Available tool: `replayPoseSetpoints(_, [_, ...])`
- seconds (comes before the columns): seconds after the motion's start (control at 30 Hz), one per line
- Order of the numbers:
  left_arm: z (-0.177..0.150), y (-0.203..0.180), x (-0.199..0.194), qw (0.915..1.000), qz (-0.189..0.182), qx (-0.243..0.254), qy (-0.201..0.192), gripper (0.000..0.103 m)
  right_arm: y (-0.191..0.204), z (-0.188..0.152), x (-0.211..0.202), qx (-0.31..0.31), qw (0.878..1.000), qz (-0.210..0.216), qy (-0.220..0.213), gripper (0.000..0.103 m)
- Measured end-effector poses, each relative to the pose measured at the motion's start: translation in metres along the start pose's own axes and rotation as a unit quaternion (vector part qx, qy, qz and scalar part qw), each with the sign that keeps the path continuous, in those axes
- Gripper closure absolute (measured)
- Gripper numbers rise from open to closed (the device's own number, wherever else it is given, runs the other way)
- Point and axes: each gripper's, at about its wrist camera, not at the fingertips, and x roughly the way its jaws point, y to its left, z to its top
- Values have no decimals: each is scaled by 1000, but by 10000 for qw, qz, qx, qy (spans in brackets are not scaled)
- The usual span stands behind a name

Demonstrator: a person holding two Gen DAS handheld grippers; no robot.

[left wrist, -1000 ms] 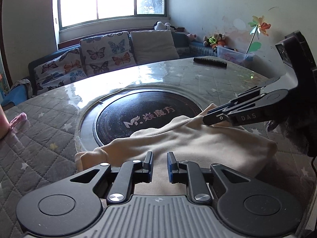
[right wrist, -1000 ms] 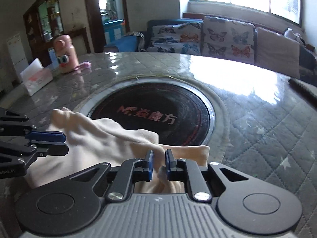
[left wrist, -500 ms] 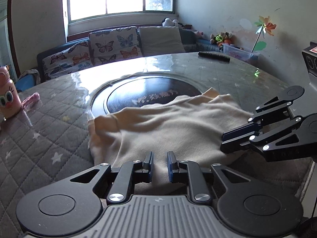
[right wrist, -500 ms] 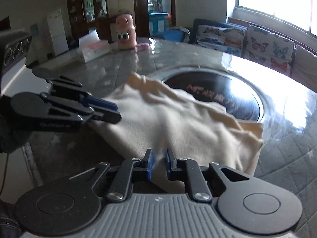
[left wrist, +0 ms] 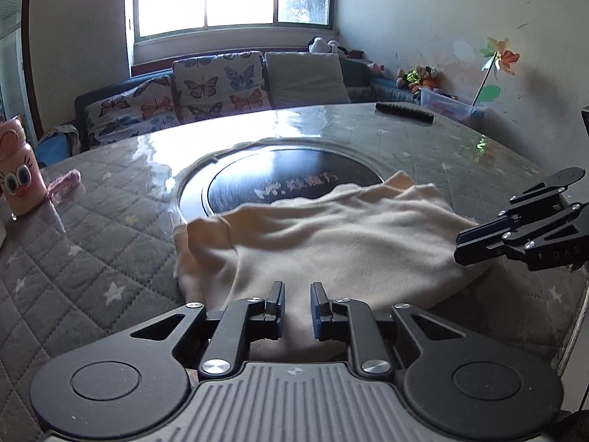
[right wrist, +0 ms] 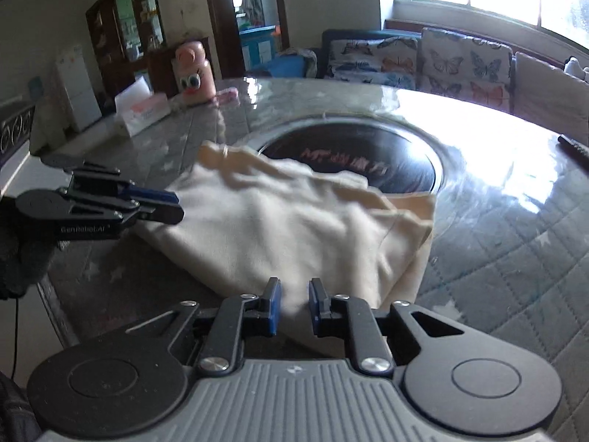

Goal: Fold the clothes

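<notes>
A cream garment (left wrist: 331, 243) lies folded on the round quilted table, its far edge over the black centre disc (left wrist: 294, 180). It also shows in the right wrist view (right wrist: 294, 228). My left gripper (left wrist: 296, 300) hovers just above the garment's near edge, jaws slightly apart and empty. It also shows at the left of the right wrist view (right wrist: 173, 206). My right gripper (right wrist: 293, 302) stands over the garment's near right corner, jaws slightly apart and empty. It shows at the right of the left wrist view (left wrist: 465, 245).
A pink cartoon bottle (left wrist: 18, 176) stands at the table's left, with a tissue box (right wrist: 141, 112) near it. A dark remote (left wrist: 403, 111) lies at the far right. A sofa with butterfly cushions (left wrist: 217, 84) stands behind the table.
Both grippers have let go of the garment and drawn back toward the near table edge. The garment has settled flat on the table.
</notes>
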Motion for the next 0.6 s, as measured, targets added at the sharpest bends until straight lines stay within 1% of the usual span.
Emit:
replayPoseSetpoints(0.17, [12,16,15,9994,123,-317,4,86,-16,13,8,218,9996,-126,-158,88])
replayPoseSetpoints(0.2, [14,21,20,9991,149,-383,34,86,-21,15,14,296,9994,-137,-137,88])
replayPoseSetpoints(0.3, [16,36,32,9980,380,-472,154,86,-32,15,25,456,9989,-132,-14,90])
replayPoseSetpoints(0.37, [17,46,35,9973,307,-648,172,86,-34,16,26,495,9987,-127,-42,91])
replayPoseSetpoints(0.5, [23,53,38,9968,397,-680,98,86,-35,28,26,509,9983,-124,-249,90])
replayPoseSetpoints(0.6, [26,58,46,9964,470,-694,137,86,-39,33,38,488,9984,-207,-199,90])
